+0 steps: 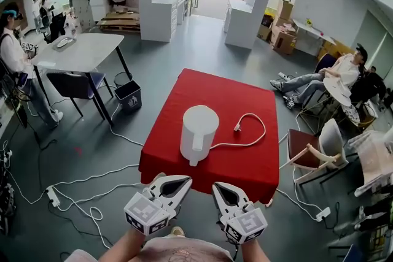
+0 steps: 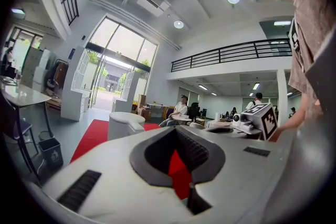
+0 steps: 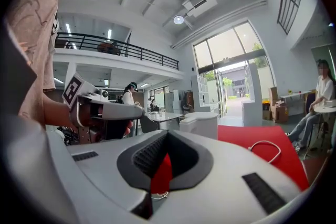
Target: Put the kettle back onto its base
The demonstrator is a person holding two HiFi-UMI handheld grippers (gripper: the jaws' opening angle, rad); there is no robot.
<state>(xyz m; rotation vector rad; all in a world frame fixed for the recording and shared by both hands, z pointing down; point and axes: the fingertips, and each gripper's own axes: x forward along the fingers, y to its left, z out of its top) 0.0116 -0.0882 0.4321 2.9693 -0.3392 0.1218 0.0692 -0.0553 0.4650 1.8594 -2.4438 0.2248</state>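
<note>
Standing on red cloth (image 1: 245,159), the smooth white kettle (image 1: 198,132) faces left gripper (image 1: 186,181) and right gripper (image 1: 217,187), ribbed fingers (image 3: 148,156) closed, empty.

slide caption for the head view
Left gripper and right gripper, shut and empty, facing a white kettle on the red table

Desk (image 1: 245,162), red-clothed, stood mid-floor. 1 grey table (image 1: 86,49) stood at left, with a dark chair (image 1: 73,84) under it and a bin (image 1: 128,95) just beside. 2 white shelving units (image 1: 161,9) flanked the doorway. Cardboard boxes (image 1: 279,24) were stacked at right. 1 person (image 1: 334,77) sat nearby.
</note>
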